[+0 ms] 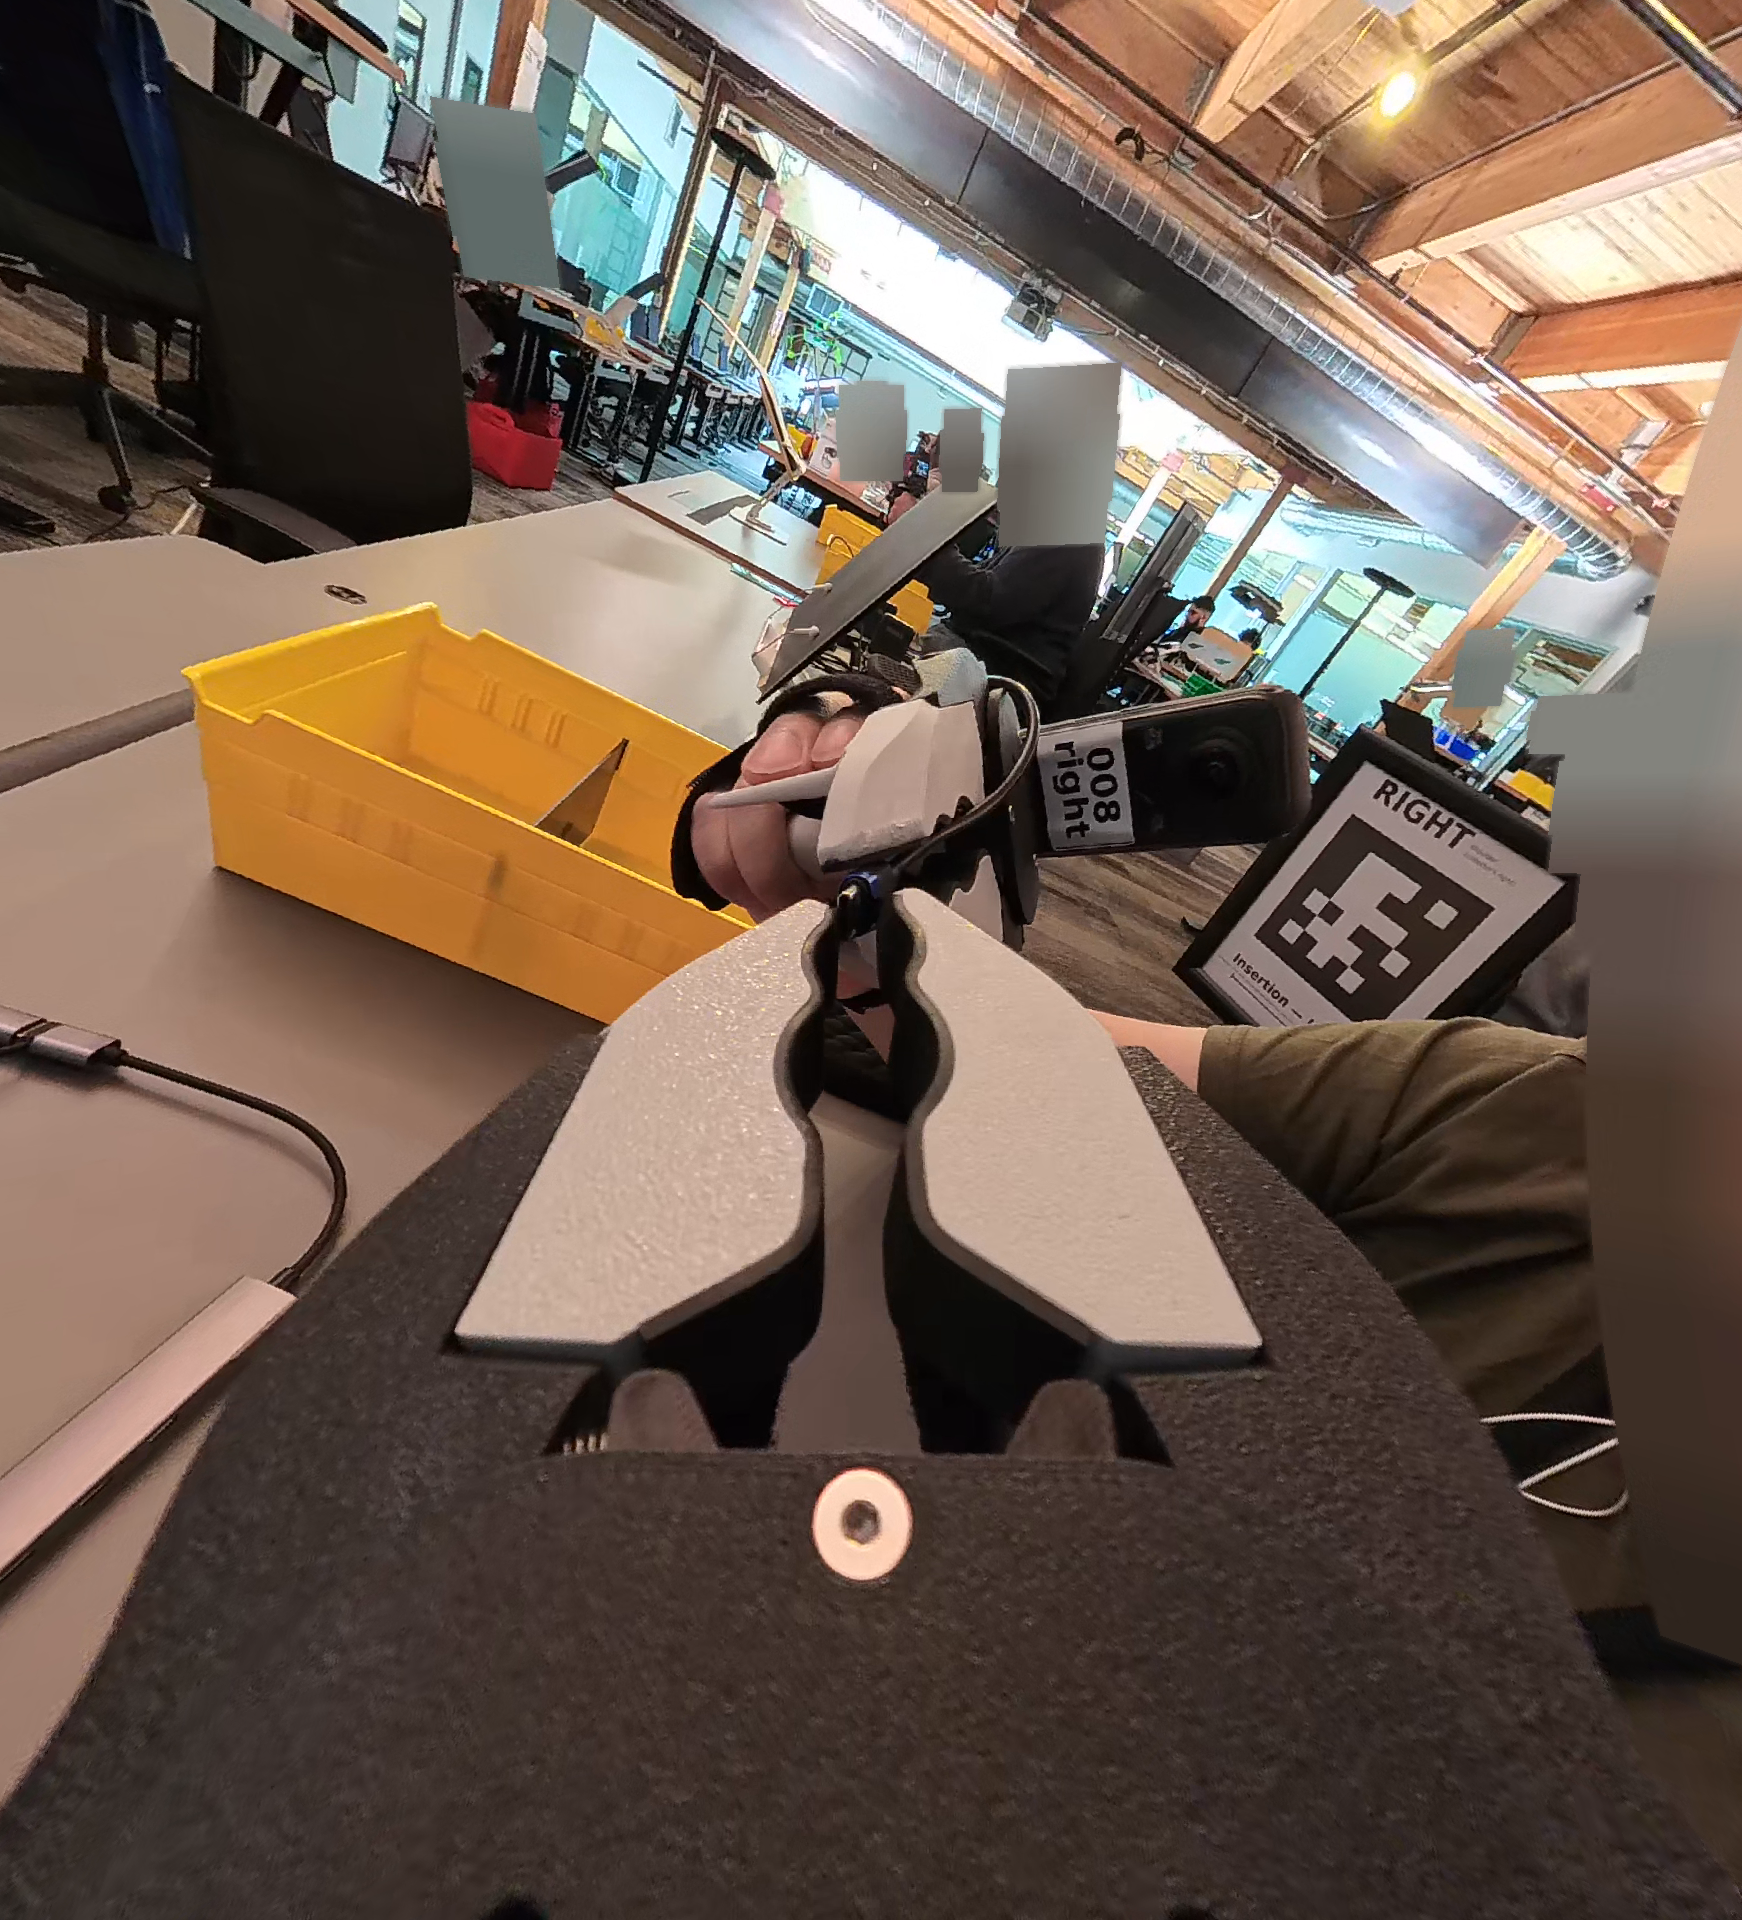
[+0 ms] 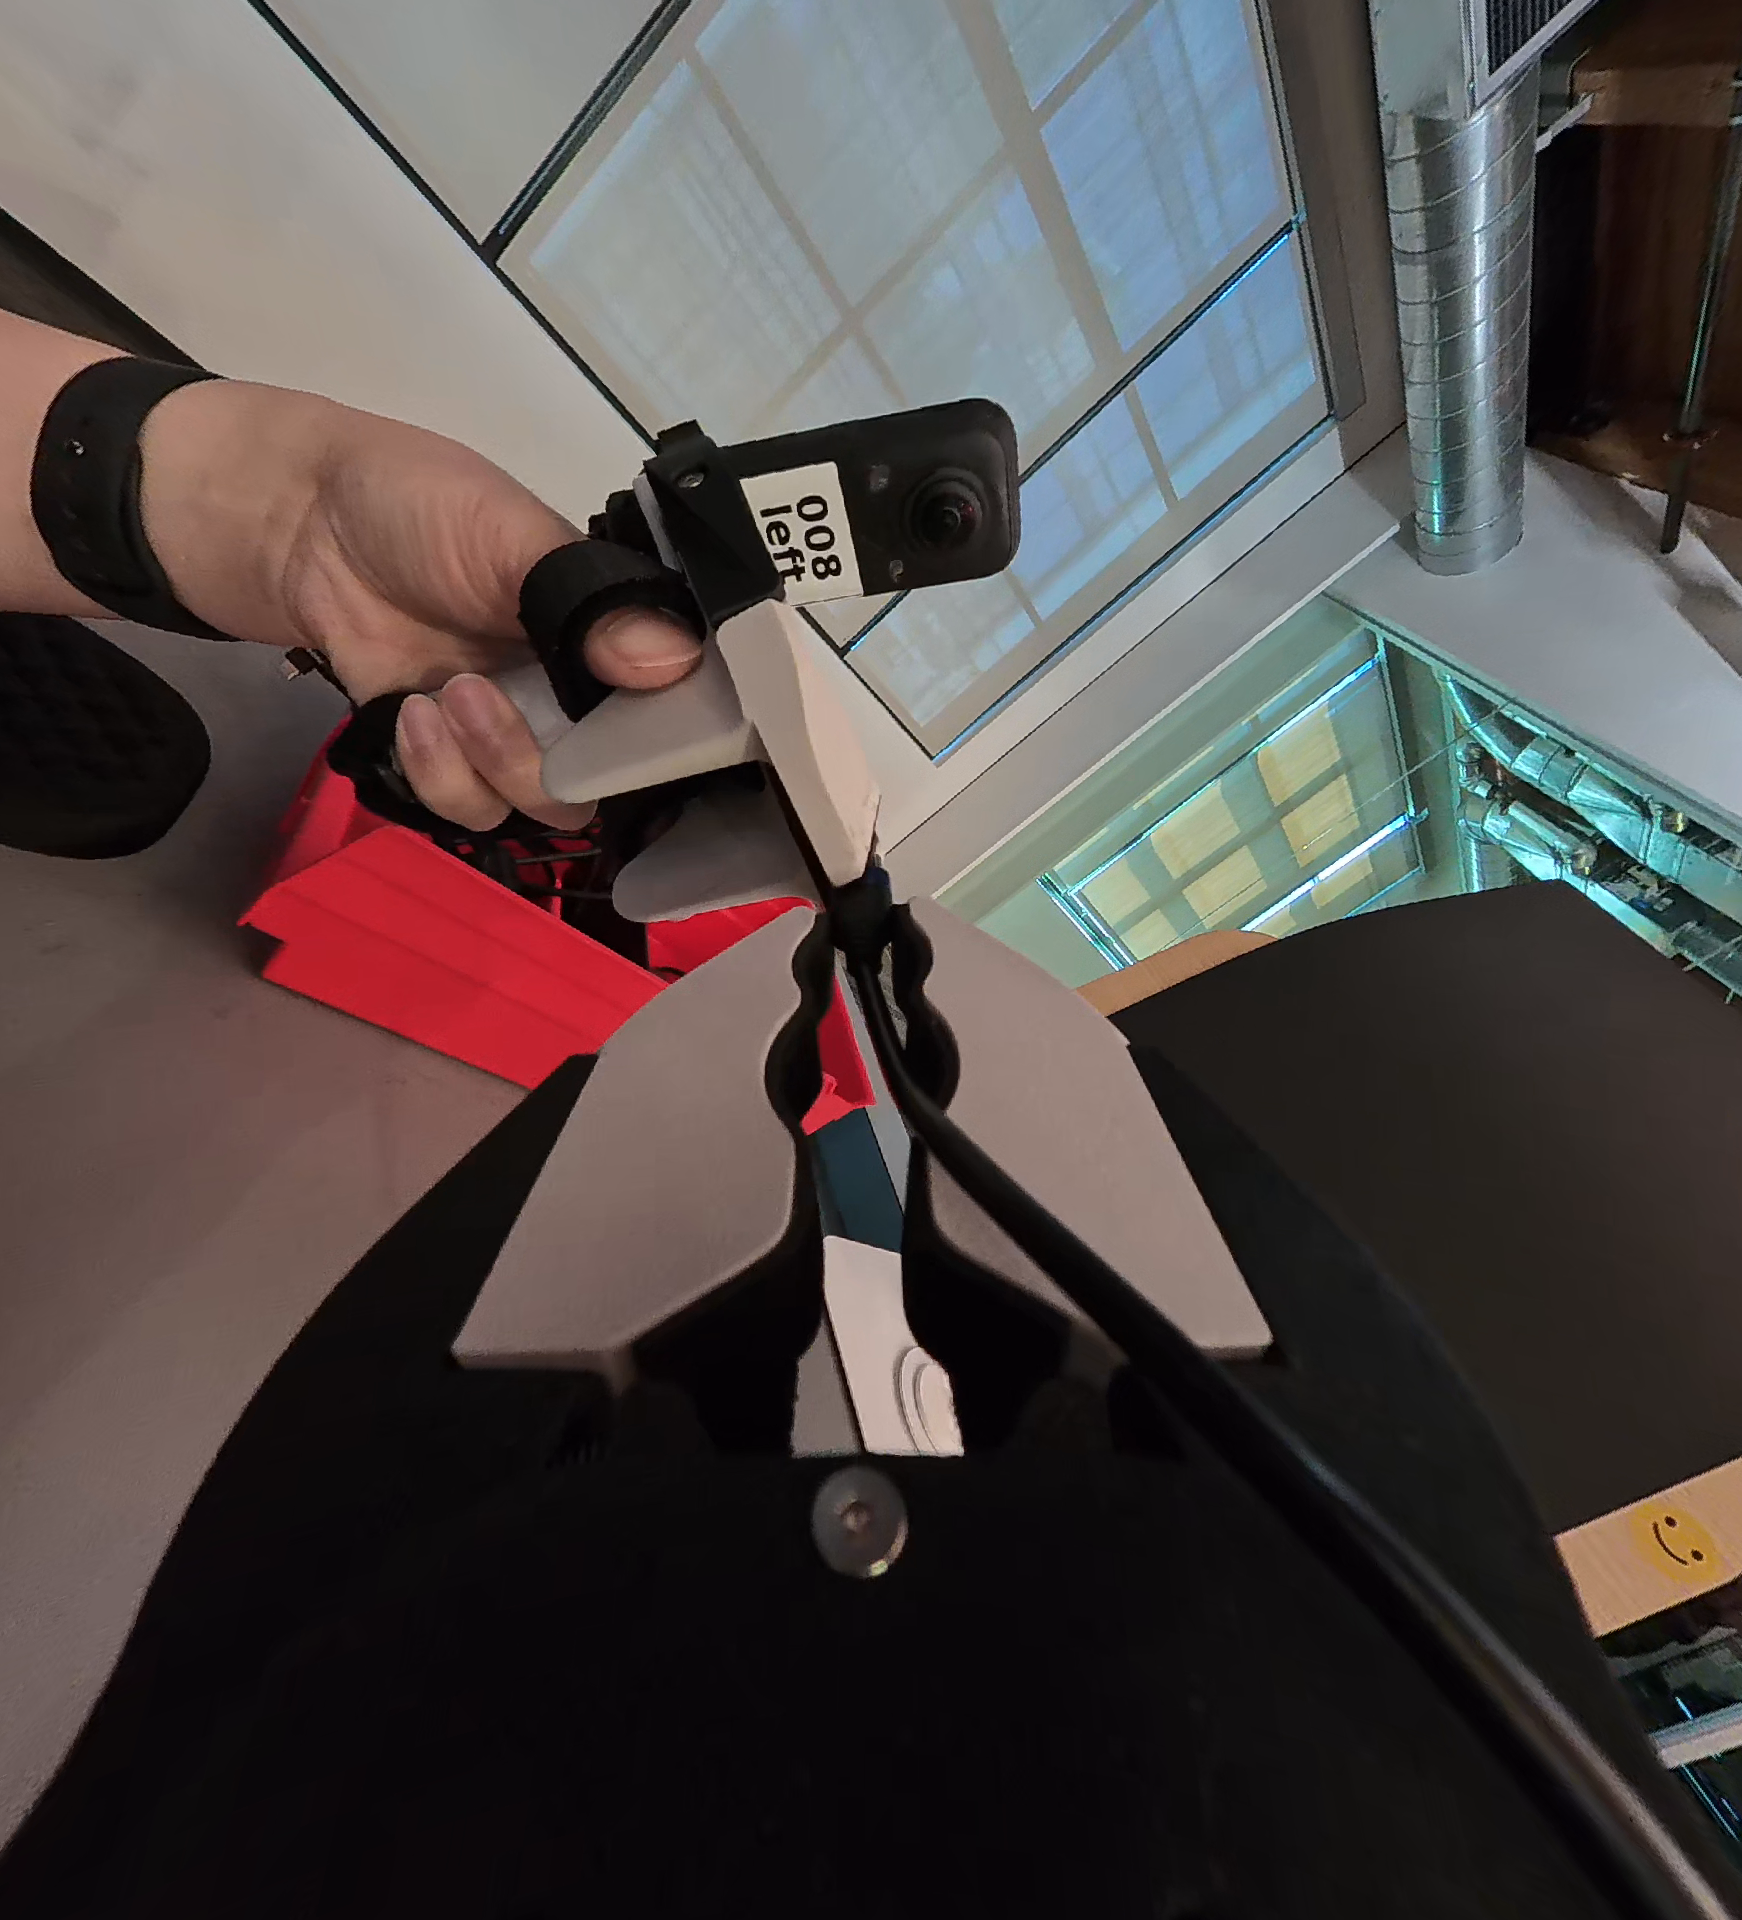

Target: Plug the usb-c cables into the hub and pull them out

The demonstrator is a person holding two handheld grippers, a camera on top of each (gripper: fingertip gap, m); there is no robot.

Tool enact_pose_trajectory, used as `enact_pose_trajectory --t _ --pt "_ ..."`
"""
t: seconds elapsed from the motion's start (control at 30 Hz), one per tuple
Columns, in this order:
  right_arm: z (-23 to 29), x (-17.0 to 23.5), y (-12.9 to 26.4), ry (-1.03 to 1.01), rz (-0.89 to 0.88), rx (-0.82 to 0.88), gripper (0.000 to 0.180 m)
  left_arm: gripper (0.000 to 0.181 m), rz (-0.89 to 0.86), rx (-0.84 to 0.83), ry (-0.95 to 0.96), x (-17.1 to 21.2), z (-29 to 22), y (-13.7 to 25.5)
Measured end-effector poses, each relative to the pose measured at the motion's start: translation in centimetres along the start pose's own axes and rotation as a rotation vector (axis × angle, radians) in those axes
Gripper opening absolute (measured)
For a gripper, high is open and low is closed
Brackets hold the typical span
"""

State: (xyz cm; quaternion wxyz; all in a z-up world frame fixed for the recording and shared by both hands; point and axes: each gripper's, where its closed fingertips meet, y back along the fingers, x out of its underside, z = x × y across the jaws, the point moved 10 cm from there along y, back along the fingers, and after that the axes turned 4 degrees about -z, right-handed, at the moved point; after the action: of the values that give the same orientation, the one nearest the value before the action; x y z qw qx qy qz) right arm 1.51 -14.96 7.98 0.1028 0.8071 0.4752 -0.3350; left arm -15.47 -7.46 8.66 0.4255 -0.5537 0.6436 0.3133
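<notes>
both grippers (image 1: 854,920) (image 2: 862,920) pinched on one black cable (image 2: 960,1122), its plug hidden between fingertips

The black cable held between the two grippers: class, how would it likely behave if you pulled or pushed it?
The black cable curves loosely past the right gripper, so it is probably floppy and would buckle if pushed. Its connector end, at the left gripper tips, looks rigid. It seems thin and light, and might slip through a loose grip.
</notes>
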Motion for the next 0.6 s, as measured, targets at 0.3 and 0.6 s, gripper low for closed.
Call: enact_pose_trajectory --t 0.3,0.6 --pt "-2.2 0.3 1.2 -0.015 0.070 0.040 0.012 0.020 0.048 -0.120 -0.210 -1.3 -0.5 1.8" --pt "-5.5 -4.6 6.0 0.024 -0.037 0.043 0.012 0.020 0.422 -0.471 -0.386 4.0 2.6 -2.0"
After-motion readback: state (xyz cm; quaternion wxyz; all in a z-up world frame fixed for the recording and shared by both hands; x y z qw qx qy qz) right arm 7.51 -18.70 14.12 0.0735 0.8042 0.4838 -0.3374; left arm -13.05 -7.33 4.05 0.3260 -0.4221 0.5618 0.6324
